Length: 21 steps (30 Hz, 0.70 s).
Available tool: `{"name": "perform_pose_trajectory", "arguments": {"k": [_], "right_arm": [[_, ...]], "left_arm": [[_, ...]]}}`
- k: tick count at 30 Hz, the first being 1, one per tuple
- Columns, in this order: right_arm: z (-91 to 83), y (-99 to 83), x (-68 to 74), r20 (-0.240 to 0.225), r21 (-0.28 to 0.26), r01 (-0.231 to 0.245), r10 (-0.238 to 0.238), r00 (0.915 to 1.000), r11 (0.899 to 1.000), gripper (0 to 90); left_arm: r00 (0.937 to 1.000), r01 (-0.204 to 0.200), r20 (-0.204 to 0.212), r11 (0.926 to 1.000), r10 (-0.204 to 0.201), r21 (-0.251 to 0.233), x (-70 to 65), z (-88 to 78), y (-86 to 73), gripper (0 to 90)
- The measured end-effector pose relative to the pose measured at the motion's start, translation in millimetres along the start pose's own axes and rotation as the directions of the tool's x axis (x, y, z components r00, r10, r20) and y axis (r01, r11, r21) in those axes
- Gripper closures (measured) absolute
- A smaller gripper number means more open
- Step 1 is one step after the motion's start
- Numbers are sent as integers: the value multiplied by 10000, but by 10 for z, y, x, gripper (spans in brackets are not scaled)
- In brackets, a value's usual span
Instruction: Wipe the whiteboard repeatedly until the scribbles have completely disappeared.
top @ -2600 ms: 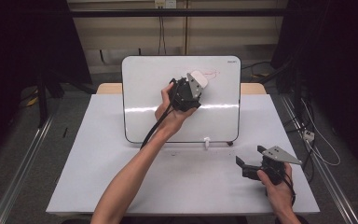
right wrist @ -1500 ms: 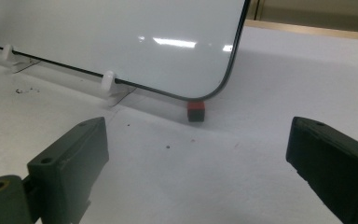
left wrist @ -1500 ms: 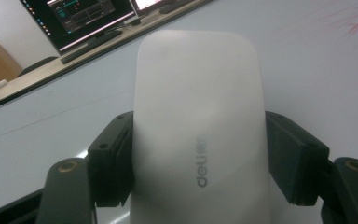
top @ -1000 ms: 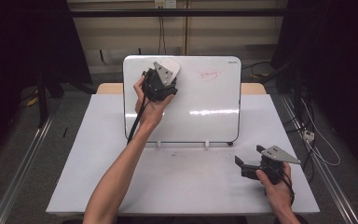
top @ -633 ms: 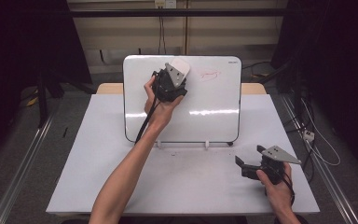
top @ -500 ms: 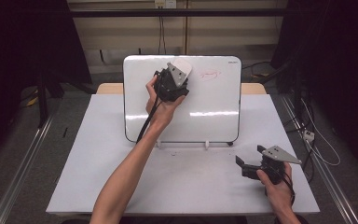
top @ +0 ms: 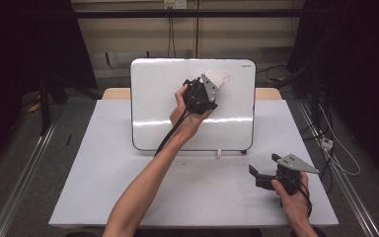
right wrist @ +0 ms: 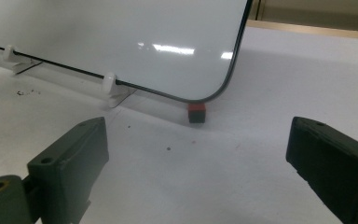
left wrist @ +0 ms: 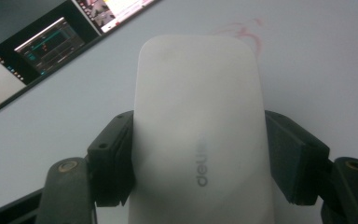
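just past the fingertips (left wrist: 112, 154), red marks (left wrist: 244, 35) remain on the whiteboard (top: 158, 98).
left gripper (top: 212, 84) clamps the eraser (left wrist: 198, 126); press flat, sweep across them; right gripper (right wrist: 205, 168) rests wide open, empty.

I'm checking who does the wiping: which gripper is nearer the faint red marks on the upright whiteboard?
Left. The left gripper holds a white plastic eraser just beside the red marks; the right gripper rests low on the table, well away from them.

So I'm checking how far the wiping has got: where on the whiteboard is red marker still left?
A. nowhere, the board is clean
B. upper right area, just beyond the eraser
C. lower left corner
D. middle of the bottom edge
B: the red scribble sits on the upper right of the whiteboard, just past the white eraser clamped in the left gripper.
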State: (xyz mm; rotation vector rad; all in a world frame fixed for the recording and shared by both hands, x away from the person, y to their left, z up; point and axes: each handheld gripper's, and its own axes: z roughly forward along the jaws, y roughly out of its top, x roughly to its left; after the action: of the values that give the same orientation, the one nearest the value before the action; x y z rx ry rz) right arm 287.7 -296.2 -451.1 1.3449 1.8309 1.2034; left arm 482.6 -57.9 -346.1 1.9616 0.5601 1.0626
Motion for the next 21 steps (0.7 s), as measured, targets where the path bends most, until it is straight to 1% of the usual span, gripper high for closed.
{"name": "perform_pose_trajectory", "arguments": {"k": [1, 2, 3, 4, 6, 7, 8, 10, 11, 12, 13, 15, 16, 19, 20, 21], "right_arm": [[-4, -1, -2, -4, -7, 22, -22, 10000, 10000, 56], [-7, -3, -2, -7, -1, 8, -8, 10000, 10000, 56], [-7, -4, -3, -17, -2, 4, -4, 10000, 10000, 56], [-7, -6, -4, -8, -1, 5, -5, 10000, 10000, 56], [-11, -6, -4, -5, -18, 18, -18, 10000, 10000, 56], [-15, -6, -2, -8, -21, 17, -17, 10000, 10000, 56], [-18, -6, -1, -5, -34, 35, -35, 10000, 10000, 56], [-22, -7, 0, 10, -34, 48, -48, 10000, 10000, 56], [-22, -8, -2, -3, -35, 51, -51, 10000, 10000, 56], [-21, -9, -4, 23, -24, 55, -55, 10000, 10000, 56], [-21, -10, -7, 21, -20, 50, -50, 10000, 10000, 56], [-23, -11, -10, 20, -24, 41, -41, 10000, 10000, 56], [-23, -12, -11, 41, -23, 39, -39, 10000, 10000, 55], [-29, -13, -13, 32, -30, 42, -42, 10000, 10000, 55], [-31, -15, -16, 17, -32, 27, -27, 10000, 10000, 55], [-33, -17, -19, 38, -31, 14, -14, 10000, 10000, 55]], "left_arm": [[9999, -115, 114, 9999, 116, -3, -56, -1, -6, 310], [9991, -205, 378, 9998, 204, 44, -117, -3, -10, 310], [9976, -498, 477, 9988, 496, 24, -191, -1, -12, 310], [9966, -658, 499, 9978, 657, 4, -264, -7, -19, 311], [9945, -746, 742, 9972, 743, 20, -368, -16, -25, 310], [9943, -836, 671, 9965, 834, 2, -402, -18, -29, 310], [9945, -790, 689, 9968, 793, -79, -402, -19, -31, 310], [9936, -624, 933, 9980, 630, -103, -352, -15, -29, 310], [9926, -682, 1000, 9976, 686, -71, -329, -18, -24, 310], [9930, -762, 899, 9971, 765, -66, -315, -21, -16, 310], [9928, -737, 943, 9973, 740, -66, -291, -23, -3, 310], [9946, -600, 843, 9982, 604, -76, -217, -18, 20, 310], [9947, -544, 870, 9985, 541, 1, -166, -14, 34, 310], [9975, -290, 642, 9996, 292, -39, -10, -3, 63, 310], [9982, -261, 543, 9997, 263, -41, 45, -5, 68, 310], [9988, -101, 478, 9999, 103, -48, 101, -7, 70, 310]]}}
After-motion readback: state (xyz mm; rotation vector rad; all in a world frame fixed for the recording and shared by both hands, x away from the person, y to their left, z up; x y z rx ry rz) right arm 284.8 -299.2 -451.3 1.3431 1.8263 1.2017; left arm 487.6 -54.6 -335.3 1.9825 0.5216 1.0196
